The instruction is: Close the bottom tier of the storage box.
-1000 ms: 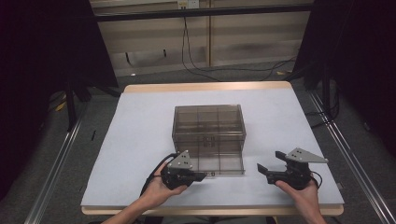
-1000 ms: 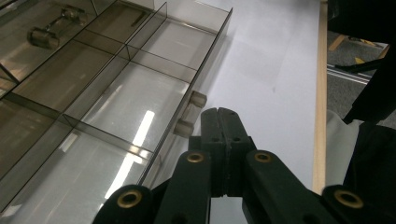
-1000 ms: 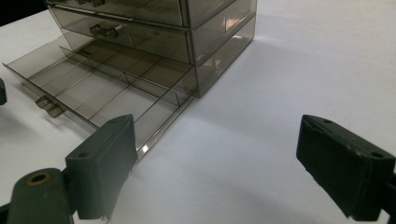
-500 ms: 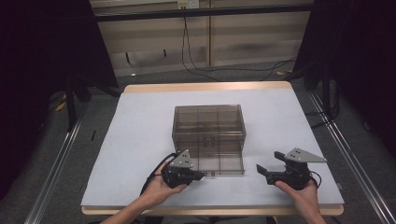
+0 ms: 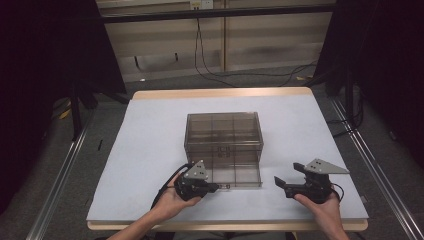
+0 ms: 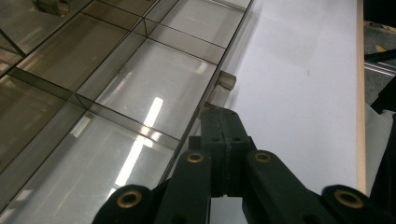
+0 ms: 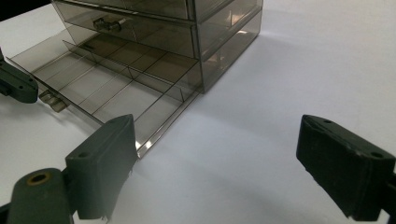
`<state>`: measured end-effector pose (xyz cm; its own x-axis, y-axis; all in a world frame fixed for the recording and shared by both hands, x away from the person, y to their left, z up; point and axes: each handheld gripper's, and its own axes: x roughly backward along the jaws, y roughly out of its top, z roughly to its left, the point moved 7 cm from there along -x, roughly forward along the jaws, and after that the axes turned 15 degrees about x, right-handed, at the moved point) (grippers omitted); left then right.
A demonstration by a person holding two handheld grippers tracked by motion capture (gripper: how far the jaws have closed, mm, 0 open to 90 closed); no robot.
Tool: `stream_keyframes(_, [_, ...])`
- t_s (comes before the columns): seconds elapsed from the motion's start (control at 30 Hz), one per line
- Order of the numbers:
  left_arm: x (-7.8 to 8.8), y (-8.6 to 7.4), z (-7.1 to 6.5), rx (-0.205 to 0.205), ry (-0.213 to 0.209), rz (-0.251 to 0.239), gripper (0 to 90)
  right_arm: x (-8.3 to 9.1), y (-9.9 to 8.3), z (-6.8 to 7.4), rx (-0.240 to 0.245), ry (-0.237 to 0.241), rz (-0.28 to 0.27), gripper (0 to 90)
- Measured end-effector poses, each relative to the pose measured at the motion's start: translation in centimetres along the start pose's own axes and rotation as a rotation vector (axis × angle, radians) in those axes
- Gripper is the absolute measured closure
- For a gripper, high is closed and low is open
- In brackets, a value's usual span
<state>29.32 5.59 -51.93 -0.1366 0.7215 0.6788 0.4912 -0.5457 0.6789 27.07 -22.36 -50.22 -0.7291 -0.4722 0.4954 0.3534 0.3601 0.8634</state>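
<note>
1. I see the white table [image 5: 150, 130] bearing the smoky drawer cabinet [image 5: 223, 131] at its centre.
2. Its bottom drawer [image 5: 235, 176] is pulled out.
3. My left gripper [image 5: 216, 187] is clamped on the drawer handle [image 6: 225, 83].
4. My right gripper [image 5: 280, 184] rests nearby, jaws apart, holding nothing.

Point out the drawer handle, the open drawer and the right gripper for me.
Handle [image 6: 227, 80], left gripper view, on its clear end.
Drawer [image 7: 116, 100], right gripper view, on a bare floor compartment.
Right gripper [image 7: 217, 165], right gripper view, midway between its open jaws.
</note>
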Motion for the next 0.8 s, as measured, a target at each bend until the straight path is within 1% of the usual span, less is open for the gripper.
stream_keyframes(0.03, [0.03,0.00,0.11,-0.001,0.005,0.006,90.0,-0.02,0.02,0.00,-0.005,-0.003,-0.001,12.1])
stream_keyframes(0.07, [-0.10,0.06,0.06,0.010,-0.008,-0.011,90.0,-0.05,0.01,-0.05,-0.003,-0.005,-0.002,11.8])
stream_keyframes(0.1, [0.03,0.01,0.09,0.005,0.008,0.011,90.0,-0.07,0.01,-0.05,-0.006,-0.004,-0.002,11.7])
stream_keyframes(0.17, [-0.02,0.01,0.09,-0.002,0.006,0.017,90.0,-0.14,-0.02,-0.03,-0.001,0.001,-0.001,11.6])
stream_keyframes(0.23, [-0.22,0.09,-0.02,0.001,-0.003,-0.003,90.0,-0.20,-0.01,0.05,-0.003,0.004,0.000,11.7])
stream_keyframes(0.47, [-0.21,0.12,0.00,0.001,-0.002,-0.003,90.0,-0.31,0.00,0.07,-0.003,0.004,0.002,11.7])
stream_keyframes(0.5, [-0.22,0.16,0.05,-0.001,0.006,-0.003,90.0,-0.29,0.00,0.07,-0.004,0.004,0.002,11.7])
stream_keyframes(0.53, [-0.33,0.22,-0.03,0.008,0.000,-0.013,90.0,-0.29,0.01,0.07,-0.002,0.004,0.002,11.7])
stream_keyframes(0.63, [-0.26,0.23,0.05,0.005,0.006,0.000,90.0,-0.28,0.03,0.07,-0.002,0.003,0.001,11.7])
stream_keyframes(0.67, [-0.31,0.24,0.03,0.007,0.003,-0.008,90.0,-0.27,0.02,0.07,-0.002,0.003,0.001,11.7])
stream_keyframes(0.7, [-0.26,0.20,0.04,0.004,0.006,-0.002,90.0,-0.27,0.02,0.07,-0.002,0.003,0.001,11.7])
stream_keyframes(0.8, [-0.31,0.25,0.02,0.007,0.004,-0.008,90.0,-0.25,0.02,0.06,-0.002,0.004,0.001,11.7])
